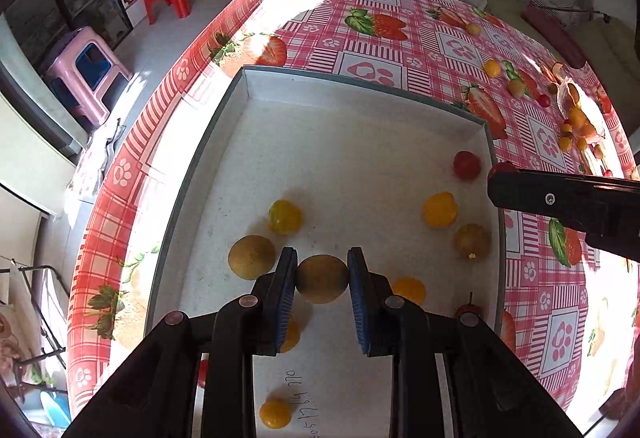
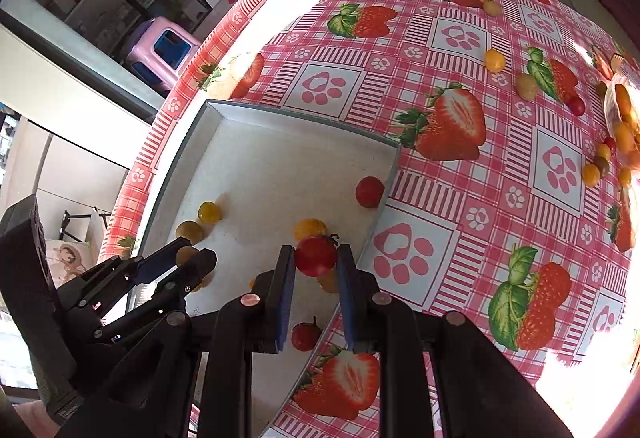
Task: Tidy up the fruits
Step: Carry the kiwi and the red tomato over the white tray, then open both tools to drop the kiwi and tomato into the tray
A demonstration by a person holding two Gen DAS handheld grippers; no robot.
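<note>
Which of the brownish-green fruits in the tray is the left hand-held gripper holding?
The middle one, clamped between the left hand-held gripper pads. The other two lie free: one just left, one by the right wall.

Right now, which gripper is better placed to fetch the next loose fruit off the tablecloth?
Right, once it drops its load. The right gripper holds a red tomato over the tray edge nearest the loose fruit. The left gripper, clamping a brown-green fruit, sits deeper over the tray.

Both the left gripper (image 1: 322,278) and the right gripper (image 2: 316,264) are showing black plastic linkages, silvery rivets and blue ribbed pads (image 1: 285,302).
</note>
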